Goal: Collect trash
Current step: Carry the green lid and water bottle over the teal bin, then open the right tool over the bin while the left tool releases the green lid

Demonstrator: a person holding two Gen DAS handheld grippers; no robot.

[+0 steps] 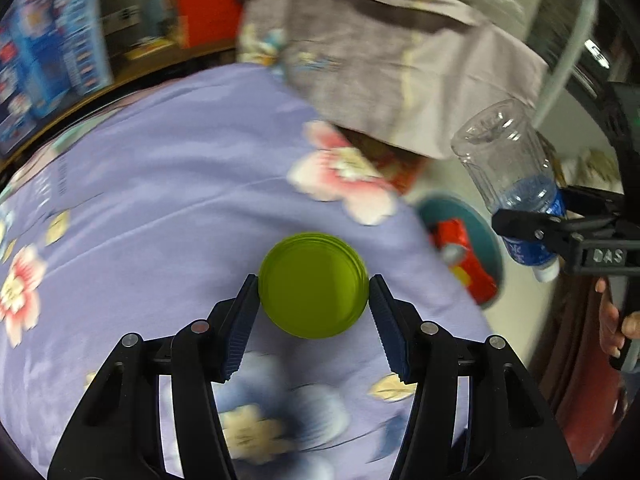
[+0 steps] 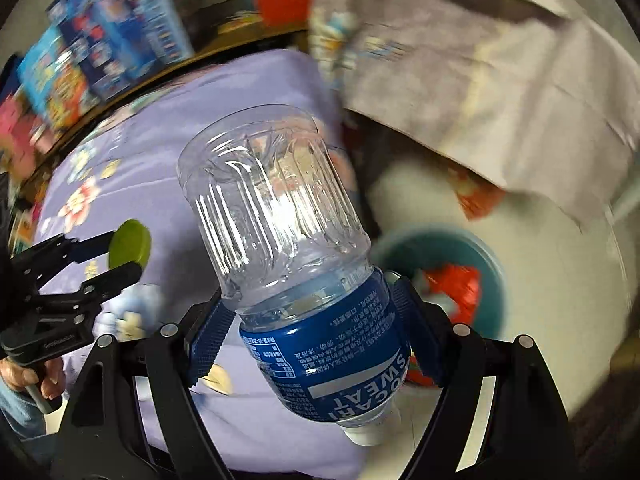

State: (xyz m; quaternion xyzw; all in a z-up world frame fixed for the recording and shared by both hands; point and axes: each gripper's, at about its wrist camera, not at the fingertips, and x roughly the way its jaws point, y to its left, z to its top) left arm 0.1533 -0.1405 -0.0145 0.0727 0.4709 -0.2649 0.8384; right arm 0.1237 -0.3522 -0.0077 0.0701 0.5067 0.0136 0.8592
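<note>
Left gripper (image 1: 313, 300) clenched on a green lid (image 1: 313, 285), pads pressing its rim on both sides, flat face toward the camera, carried above the purple floral bedspread (image 1: 160, 184). Right gripper (image 2: 310, 320) clamped across the blue label of a clear plastic bottle (image 2: 296, 264), apparently empty. Bottle's long axis runs along the gripper's line, tilted a bit: base points away and up-left in the right wrist view, white cap end toward the camera, lower right. Lid has no real long axis (round disc).

Beyond the bed's right edge, on the pale floor, sits a teal bin (image 2: 492, 264) with red packaging (image 2: 456, 280) already in it. So judged: some trash collected, two more pieces picked up and in hand, neither over the bin yet; the bottle is nearer to it than the lid. Left to do: carry both to the bin and drop them.

Farther back, a grey-brown blanket (image 1: 380, 60) hangs over the bed's far edge; blurred colourful boxes (image 2: 112, 40) along the far left side.
</note>
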